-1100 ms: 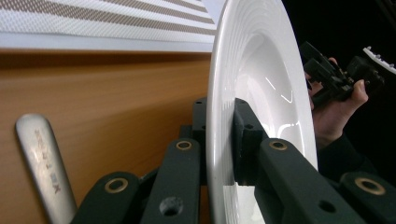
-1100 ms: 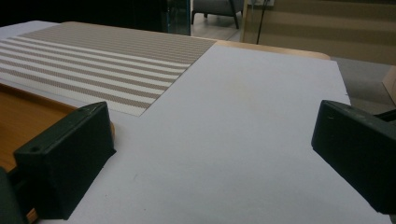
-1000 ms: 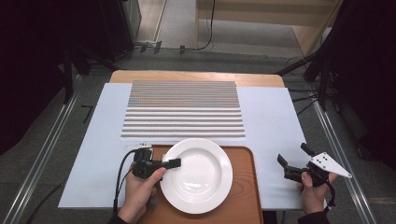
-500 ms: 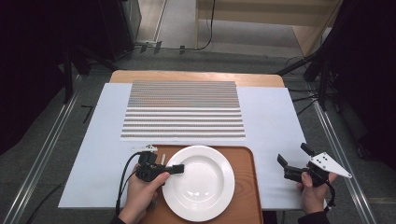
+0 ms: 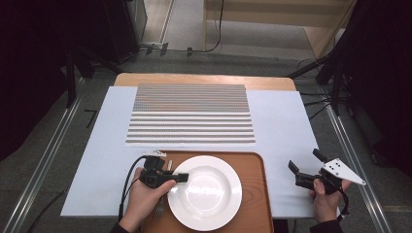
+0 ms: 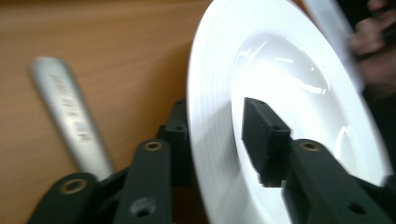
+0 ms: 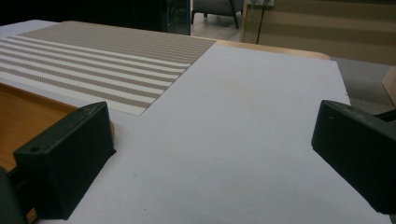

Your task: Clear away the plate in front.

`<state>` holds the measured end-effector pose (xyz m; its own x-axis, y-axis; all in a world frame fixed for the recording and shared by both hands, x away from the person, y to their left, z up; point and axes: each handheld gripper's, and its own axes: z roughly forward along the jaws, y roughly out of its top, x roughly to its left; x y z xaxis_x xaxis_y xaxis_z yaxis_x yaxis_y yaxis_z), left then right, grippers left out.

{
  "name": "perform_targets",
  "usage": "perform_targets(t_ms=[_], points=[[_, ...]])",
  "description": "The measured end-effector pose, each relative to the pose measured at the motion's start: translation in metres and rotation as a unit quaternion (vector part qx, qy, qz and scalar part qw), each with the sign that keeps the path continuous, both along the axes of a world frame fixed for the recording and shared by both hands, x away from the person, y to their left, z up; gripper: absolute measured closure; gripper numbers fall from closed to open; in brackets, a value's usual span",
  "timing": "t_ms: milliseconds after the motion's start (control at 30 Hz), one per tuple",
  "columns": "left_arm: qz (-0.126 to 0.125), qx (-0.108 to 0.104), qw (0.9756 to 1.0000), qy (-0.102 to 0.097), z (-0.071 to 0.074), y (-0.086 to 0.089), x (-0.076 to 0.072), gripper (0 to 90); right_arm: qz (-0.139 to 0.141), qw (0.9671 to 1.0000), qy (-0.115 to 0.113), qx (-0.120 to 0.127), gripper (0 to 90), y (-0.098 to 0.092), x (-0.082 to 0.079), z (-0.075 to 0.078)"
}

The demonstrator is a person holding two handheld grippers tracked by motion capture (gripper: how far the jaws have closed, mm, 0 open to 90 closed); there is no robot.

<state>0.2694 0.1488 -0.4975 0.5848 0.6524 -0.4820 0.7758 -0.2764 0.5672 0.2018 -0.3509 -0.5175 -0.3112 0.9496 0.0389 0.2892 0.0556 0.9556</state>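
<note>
Two grippers: both are mine, one in each hand, and I go through them one view after another.
High view, left gripper (image 5: pixel 180 177): I hold it at the left rim of the white plate (image 5: pixel 206 191), its tips reaching over the rim from the left.
High view, plate: it lies flat on the wooden tray (image 5: pixel 250 170), towards the tray's left half, at the near edge of the table.
High view, fork (image 5: pixel 160 210): its tines show just beside the plate's left edge, under my left hand (image 5: pixel 145 199).
High view, right gripper (image 5: pixel 305 166): I hold it over the white sheet (image 5: pixel 286 131) right of the tray, well apart from the plate, jaws spread with nothing between them.
High view, striped placemat (image 5: pixel 192 114): it lies beyond the tray, in the middle of the sheet.
Left gripper view, jaws: they have just been opening; one black jaw stands under the plate's rim and the other over its inner face, with the rim between them. A gap shows beside the upper pad, so I have no clamp on it.
Left gripper view, plate (image 6: pixel 299 93): it runs up the right side, rim edge-on to me.
Left gripper view, fork handle (image 6: pixel 70 112): it lies on the tray to the left, blurred.
Right gripper view, jaws: wide apart, bare sheet (image 7: pixel 243 126) between them.
Right gripper view, tray corner (image 7: pixel 28 112): it sits behind the left jaw, the placemat (image 7: pixel 102 56) beyond it.
</note>
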Motion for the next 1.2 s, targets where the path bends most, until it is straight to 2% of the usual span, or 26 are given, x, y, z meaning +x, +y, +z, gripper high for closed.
perform_targets(t_ms=[33, 67, 133, 200, 267, 333, 600, 667, 733, 800, 933, 1033, 1167, 1200], points=[[0.005, 0.003, 0.9999, -0.01, 0.003, 0.0, 0.0, 54.6, 0.0, 1.0, 0.0, 0.0, 0.0, 0.0, 0.0, 0.0], [0.009, 0.015, 0.9996, -0.023, 0.006, -0.001, 0.0, 51.7, 0.0, 1.0, 0.0, 0.001, 0.0, 0.0, 0.0, 0.0], [0.012, 0.037, 0.9984, -0.04, 0.009, -0.004, -0.001, 51.0, -0.001, 1.0, 0.0, 0.0, 0.0, 0.0, 0.0, 0.0], [0.004, 0.032, 0.9988, -0.038, 0.007, -0.004, -0.001, 51.8, -0.001, 1.0, 0.0, -0.001, 0.0, 0.0, 0.0, 0.0], [0.003, 0.036, 0.9982, -0.047, 0.006, -0.004, -0.003, 58.8, 0.0, 1.0, 0.0, -0.001, 0.0, 0.0, 0.0, 0.0], [-0.001, 0.034, 0.9984, -0.045, 0.007, -0.004, -0.003, 64.3, -0.001, 1.0, 0.0, 0.0, 0.0, 0.0, 0.0, 0.0], [0.0, 0.026, 0.999, -0.036, 0.006, -0.001, -0.004, 65.3, -0.001, 1.0, 0.0, -0.002, 0.0, 0.0, 0.0, 0.0], [-0.003, 0.026, 0.9989, -0.039, 0.006, 0.0, -0.004, 65.2, -0.001, 1.0, 0.0, -0.001, 0.0, 0.0, 0.0, 0.0], [-0.003, 0.03, 0.998, -0.057, 0.006, -0.001, -0.006, 64.3, -0.001, 1.0, 0.0, -0.001, 0.0, 0.0, 0.0, 0.0], [0.006, 0.037, 0.996, -0.081, 0.008, 0.0, -0.007, 57.6, -0.001, 1.0, 0.0, -0.001, 0.0, 0.0, 0.0, 0.0], [0.013, 0.02, 0.9937, -0.109, 0.013, 0.006, -0.007, 43.7, -0.001, 1.0, 0.0, -0.002, 0.0, 0.0, 0.0, 0.0], [0.025, 0.022, 0.9901, -0.137, 0.016, 0.01, -0.008, 35.2, -0.001, 1.0, 0.0, -0.002, 0.0, 0.001, 0.0, 0.0], [0.035, 0.007, 0.9876, -0.153, 0.02, 0.018, -0.007, 24.7, -0.001, 1.0, 0.0, -0.002, 0.0, 0.001, 0.0, 0.0], [0.036, 0.002, 0.9877, -0.152, 0.02, 0.02, -0.006, 23.2, -0.001, 1.0, 0.0, -0.002, 0.0, 0.001, 0.0, 0.0]])
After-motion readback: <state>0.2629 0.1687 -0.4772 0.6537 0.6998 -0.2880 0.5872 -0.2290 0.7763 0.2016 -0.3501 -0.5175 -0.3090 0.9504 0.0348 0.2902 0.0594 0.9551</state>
